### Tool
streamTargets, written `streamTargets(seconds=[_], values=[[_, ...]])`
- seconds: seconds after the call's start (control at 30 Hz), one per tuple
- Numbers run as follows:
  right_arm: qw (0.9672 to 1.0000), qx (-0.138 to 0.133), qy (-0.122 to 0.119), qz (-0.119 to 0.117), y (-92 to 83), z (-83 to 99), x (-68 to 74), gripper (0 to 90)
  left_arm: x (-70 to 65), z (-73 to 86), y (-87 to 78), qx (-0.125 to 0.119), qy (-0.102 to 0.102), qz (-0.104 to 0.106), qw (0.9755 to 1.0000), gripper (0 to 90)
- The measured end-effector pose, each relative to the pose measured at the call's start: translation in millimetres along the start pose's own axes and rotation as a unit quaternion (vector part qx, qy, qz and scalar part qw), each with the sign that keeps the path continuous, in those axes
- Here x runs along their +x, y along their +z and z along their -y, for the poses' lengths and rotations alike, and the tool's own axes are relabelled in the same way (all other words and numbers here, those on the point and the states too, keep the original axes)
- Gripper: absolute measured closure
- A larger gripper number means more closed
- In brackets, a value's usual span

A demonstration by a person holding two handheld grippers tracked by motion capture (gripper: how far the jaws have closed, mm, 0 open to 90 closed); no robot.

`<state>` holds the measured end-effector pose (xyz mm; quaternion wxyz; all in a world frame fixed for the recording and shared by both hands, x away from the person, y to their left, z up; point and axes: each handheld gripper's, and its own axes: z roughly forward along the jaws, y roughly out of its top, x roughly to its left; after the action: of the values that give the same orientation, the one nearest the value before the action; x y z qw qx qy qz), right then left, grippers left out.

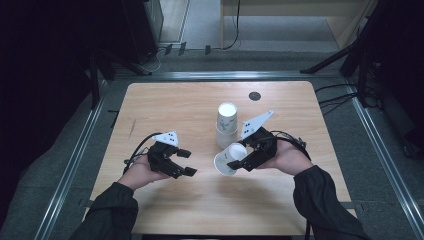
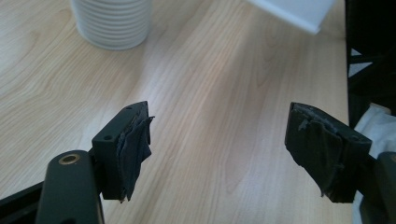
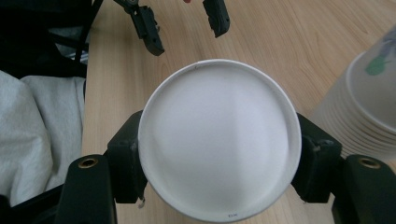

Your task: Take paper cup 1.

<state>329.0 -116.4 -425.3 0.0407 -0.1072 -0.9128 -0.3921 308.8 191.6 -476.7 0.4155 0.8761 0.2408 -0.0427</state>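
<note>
One white paper cup (image 3: 219,140) sits clamped sideways in the right gripper (image 1: 240,156), beside one stack of cups (image 1: 226,125); the left gripper (image 1: 186,162) gapes empty on the table (image 1: 165,102).

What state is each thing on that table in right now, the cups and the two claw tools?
Held paper cup: tipped on its side, clamped by its sides.
Cup stack: upside down, standing on the table, untouched.
Right gripper: shut on the cup.
Left gripper: jaws open, nothing between them.
</note>
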Motion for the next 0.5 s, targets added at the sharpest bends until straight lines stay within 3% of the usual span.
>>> streamTargets(seconds=[0.23,0.5], values=[[0.9996,-0.023,0.012,-0.016,14.1,11.7,0.6,33.1,-0.8,-3.1,3.2,-0.003,0.011,0.006,0.9999,22.7],[0.9979,-0.055,0.018,-0.029,21.6,22.6,3.1,33.3,-3.2,-7.2,9.5,0.003,0.029,0.036,0.9989,22.7]])
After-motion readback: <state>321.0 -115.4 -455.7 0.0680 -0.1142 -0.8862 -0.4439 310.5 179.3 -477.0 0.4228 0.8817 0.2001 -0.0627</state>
